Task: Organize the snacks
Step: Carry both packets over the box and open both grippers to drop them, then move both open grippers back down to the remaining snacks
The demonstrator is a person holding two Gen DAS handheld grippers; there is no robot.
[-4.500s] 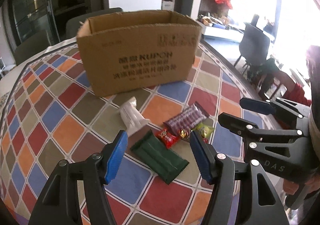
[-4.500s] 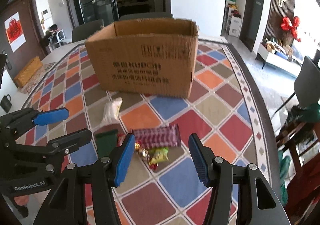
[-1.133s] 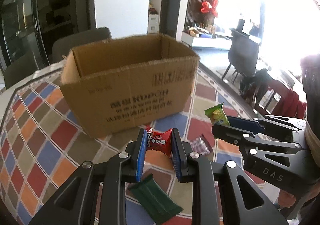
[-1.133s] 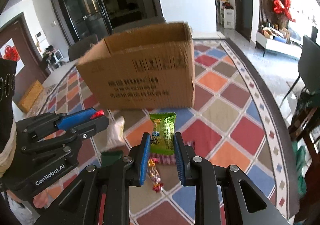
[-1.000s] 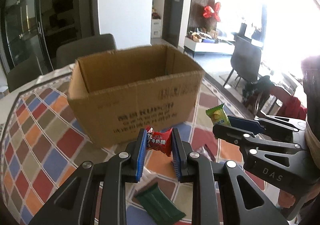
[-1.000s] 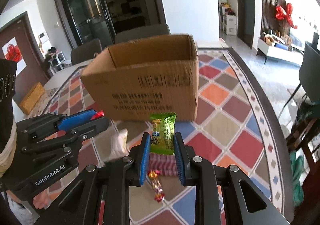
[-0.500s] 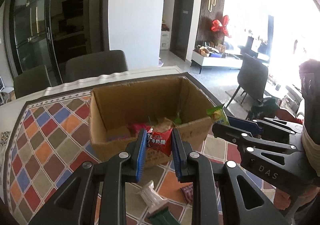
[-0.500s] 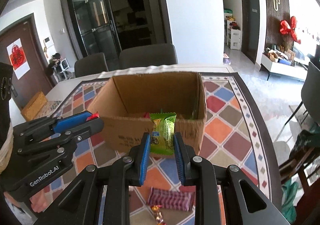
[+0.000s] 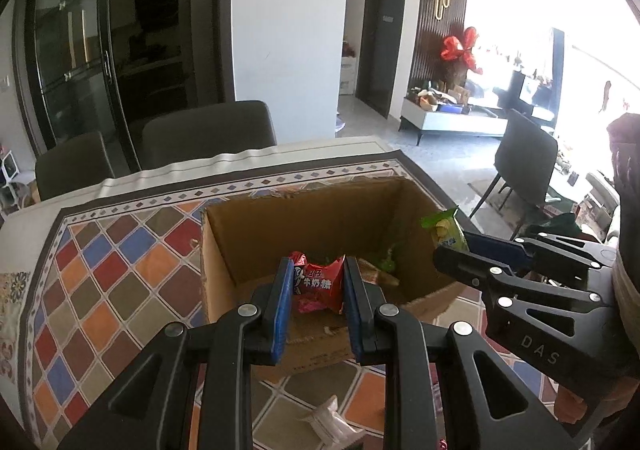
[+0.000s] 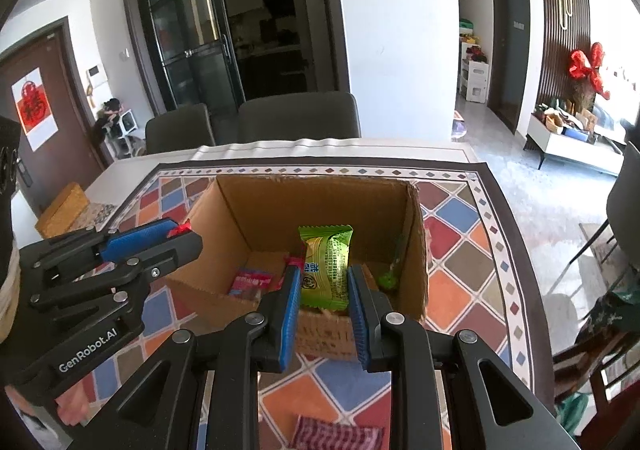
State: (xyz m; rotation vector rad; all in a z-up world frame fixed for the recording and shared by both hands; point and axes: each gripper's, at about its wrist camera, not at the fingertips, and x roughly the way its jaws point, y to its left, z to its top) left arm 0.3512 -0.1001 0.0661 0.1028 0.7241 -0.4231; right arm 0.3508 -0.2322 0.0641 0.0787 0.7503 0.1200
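Observation:
An open cardboard box (image 9: pixel 320 217) (image 10: pixel 320 205) stands on the patterned tablecloth with several snacks inside. My left gripper (image 9: pixel 316 282) is shut on a red candy packet (image 9: pixel 319 284) above the box's near wall. It shows at the left in the right wrist view (image 10: pixel 176 236). My right gripper (image 10: pixel 324 282) is shut on a green snack packet (image 10: pixel 326 266) above the box's near wall. It shows at the right in the left wrist view (image 9: pixel 452 246), with the green packet (image 9: pixel 444 228) sticking up from it.
A white wrapped snack (image 9: pixel 332 422) and a striped purple packet (image 10: pixel 336 436) lie on the cloth in front of the box. Grey chairs (image 10: pixel 296 117) stand behind the table. The table edge (image 10: pixel 528 234) runs along the right.
Both grippers, each holding its packet, have risen and moved forward over the box. The view now looks down into the box.

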